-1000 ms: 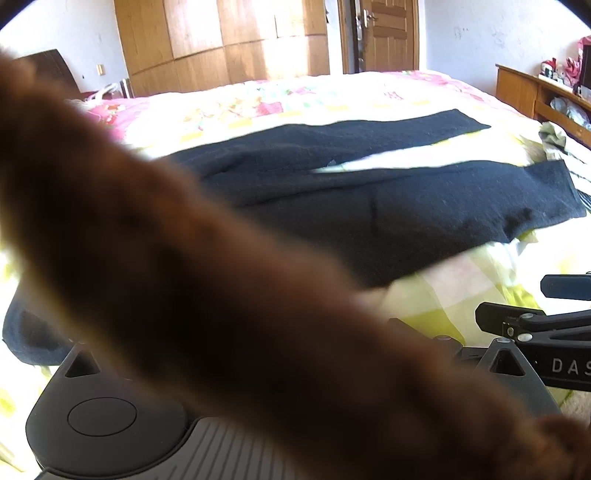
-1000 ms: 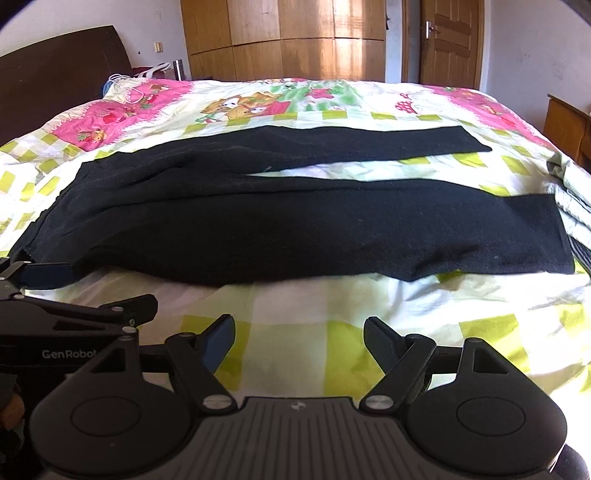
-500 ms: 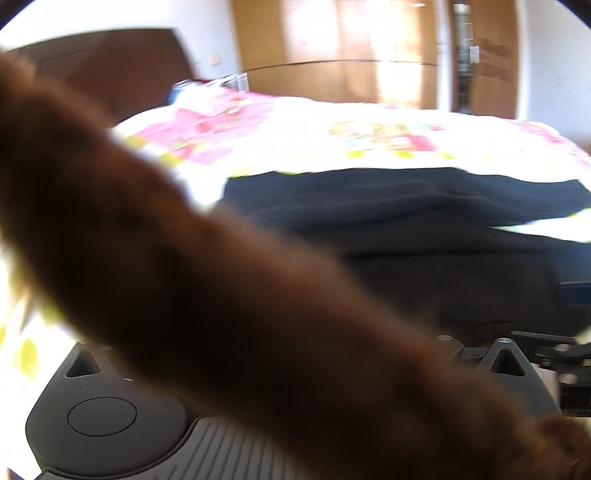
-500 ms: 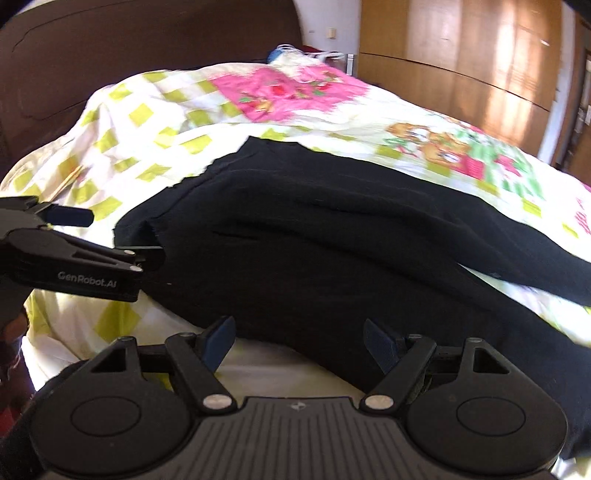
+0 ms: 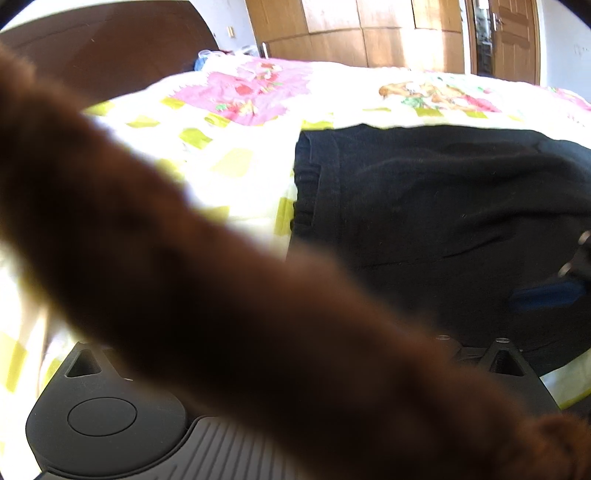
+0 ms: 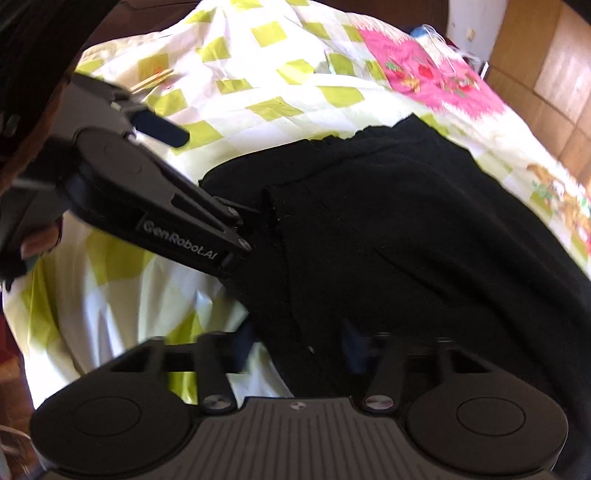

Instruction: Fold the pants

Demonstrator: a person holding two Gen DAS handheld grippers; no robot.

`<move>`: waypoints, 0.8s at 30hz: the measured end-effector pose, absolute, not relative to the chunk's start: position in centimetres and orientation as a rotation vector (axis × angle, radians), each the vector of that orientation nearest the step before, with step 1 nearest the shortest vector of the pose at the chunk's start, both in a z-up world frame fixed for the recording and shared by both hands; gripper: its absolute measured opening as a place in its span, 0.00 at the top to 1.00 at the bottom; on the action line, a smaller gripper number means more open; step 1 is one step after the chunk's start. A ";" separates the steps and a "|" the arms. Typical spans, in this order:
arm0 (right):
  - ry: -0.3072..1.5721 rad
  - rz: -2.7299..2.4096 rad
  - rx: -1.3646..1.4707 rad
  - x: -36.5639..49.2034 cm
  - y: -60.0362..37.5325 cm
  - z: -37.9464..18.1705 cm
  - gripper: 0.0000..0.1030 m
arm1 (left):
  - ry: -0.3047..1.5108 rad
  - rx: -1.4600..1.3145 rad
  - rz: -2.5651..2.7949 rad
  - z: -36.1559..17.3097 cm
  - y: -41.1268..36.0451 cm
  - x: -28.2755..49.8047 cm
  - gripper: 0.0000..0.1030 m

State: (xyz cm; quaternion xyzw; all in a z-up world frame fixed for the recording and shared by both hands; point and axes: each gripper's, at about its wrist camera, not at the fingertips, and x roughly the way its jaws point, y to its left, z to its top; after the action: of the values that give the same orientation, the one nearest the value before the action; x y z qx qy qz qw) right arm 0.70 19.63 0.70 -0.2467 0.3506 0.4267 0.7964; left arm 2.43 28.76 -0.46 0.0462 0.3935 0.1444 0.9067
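Black pants [image 6: 388, 229] lie flat on the bed, waistband [image 5: 314, 184] toward the headboard. My right gripper [image 6: 295, 354] is open, its fingers straddling the near waistband corner at the bed's edge. My left gripper [image 6: 236, 236] shows in the right wrist view with one finger against the waistband edge and the other blue pad [image 6: 159, 127] spread far over the quilt, so it is open. In the left wrist view a blurred brown strand [image 5: 221, 295] hides my left fingers; the right gripper's blue pad [image 5: 546, 295] shows over the pants.
The bed has a quilt [image 6: 258, 74] with green squares and pink cartoon patches. A dark wooden headboard [image 5: 110, 44] is at the left. Wooden wardrobes [image 5: 351, 33] and a door [image 5: 513, 37] stand behind the bed.
Both grippers have swung left from the pant legs to the waistband end and come in close to it. The left finger now touches the waistband edge.
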 end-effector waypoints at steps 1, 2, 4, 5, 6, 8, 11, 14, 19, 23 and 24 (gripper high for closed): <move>0.752 0.914 -0.541 0.5 20.2 0.8 0.67 | 0.822 0.097 0.290 -0.7 28.9 2.5 0.17; 0.752 0.911 -0.549 0.4 20.6 0.8 0.68 | 0.834 0.086 0.274 -0.9 29.3 2.5 0.23; 0.757 0.928 -0.541 0.0 21.4 1.0 0.70 | 0.847 0.014 0.240 -1.1 30.4 2.1 0.36; 0.758 0.942 -0.536 -0.3 21.6 1.1 0.70 | 0.852 -0.018 0.236 -1.1 31.1 1.9 0.37; 0.758 0.959 -0.533 -0.6 21.8 1.2 0.70 | 0.854 -0.028 0.243 -1.0 31.5 1.7 0.38; 0.758 0.985 -0.530 -1.3 22.5 1.3 0.70 | 0.843 -0.012 0.265 -0.5 32.1 0.9 0.38; 0.770 1.012 -0.540 -1.9 23.7 1.1 0.71 | 0.848 0.030 0.301 -0.2 32.6 -0.1 0.37; 0.786 1.026 -0.516 -1.8 23.6 1.7 0.64 | 0.878 0.060 0.344 -0.4 33.3 -0.9 0.36; 0.806 1.006 -0.368 -0.7 17.9 4.3 0.63 | 0.866 0.089 0.384 1.1 32.1 -1.6 0.36; 0.822 0.833 -0.263 1.0 9.6 5.4 0.61 | 0.831 0.107 0.361 3.2 29.5 -1.5 0.37; 0.834 0.777 -0.238 1.6 7.3 5.4 0.61 | 0.820 0.106 0.329 3.7 28.4 -1.3 0.36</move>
State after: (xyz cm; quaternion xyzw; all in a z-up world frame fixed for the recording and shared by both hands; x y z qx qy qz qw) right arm 1.60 7.29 5.36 -0.1122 0.3939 0.3671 0.8352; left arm -1.30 28.38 3.68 0.0511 0.3965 0.1590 0.9027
